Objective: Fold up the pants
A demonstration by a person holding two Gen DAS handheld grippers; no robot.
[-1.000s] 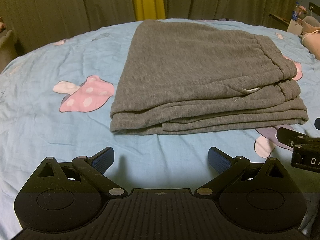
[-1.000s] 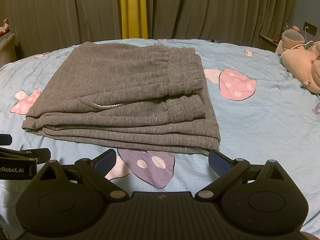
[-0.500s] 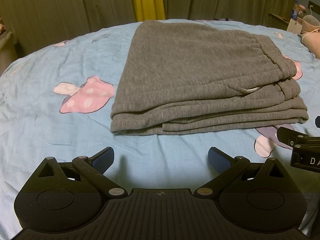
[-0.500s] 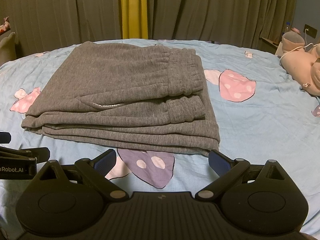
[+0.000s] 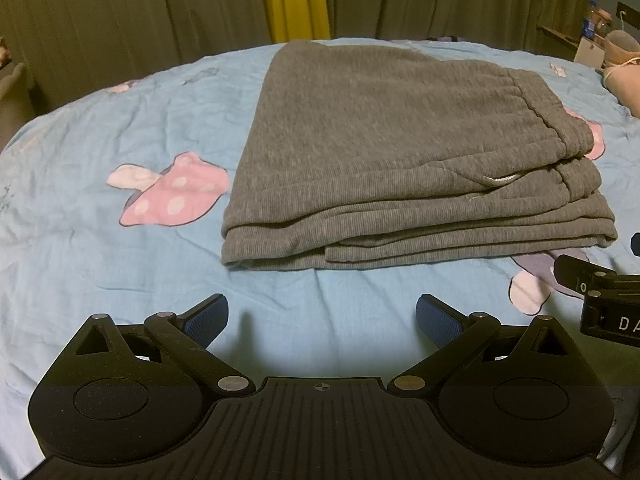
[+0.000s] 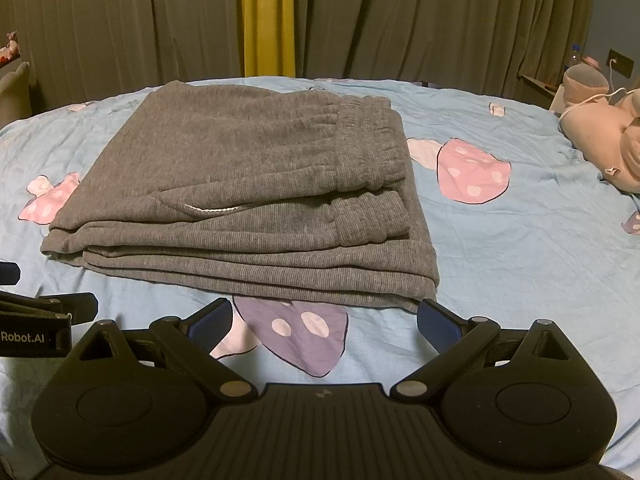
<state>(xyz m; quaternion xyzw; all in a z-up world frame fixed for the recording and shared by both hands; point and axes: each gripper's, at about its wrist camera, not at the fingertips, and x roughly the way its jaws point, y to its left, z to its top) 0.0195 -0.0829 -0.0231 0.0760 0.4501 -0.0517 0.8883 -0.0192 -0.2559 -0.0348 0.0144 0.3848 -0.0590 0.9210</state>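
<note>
Grey knit pants [image 5: 400,152] [image 6: 248,200] lie folded in a stack of layers on the light blue bedsheet, elastic waistband on the right side and a white drawstring peeking out. My left gripper [image 5: 322,318] hovers open just in front of the stack's near edge, nothing between its blue pads. My right gripper [image 6: 324,320] is open too, its fingertips right at the stack's near right corner, holding nothing. Each gripper shows at the edge of the other's view.
The sheet [image 5: 100,208] carries pink [image 5: 172,196] and purple [image 6: 300,336] mushroom prints. A pink plush toy [image 6: 600,136] lies at the right of the bed. Dark curtains with a yellow strip [image 6: 266,20] hang behind. A shelf with bottles [image 5: 592,24] is far right.
Both grippers have drawn back slightly from the pants, which look a little farther off. The pants themselves have not moved.
</note>
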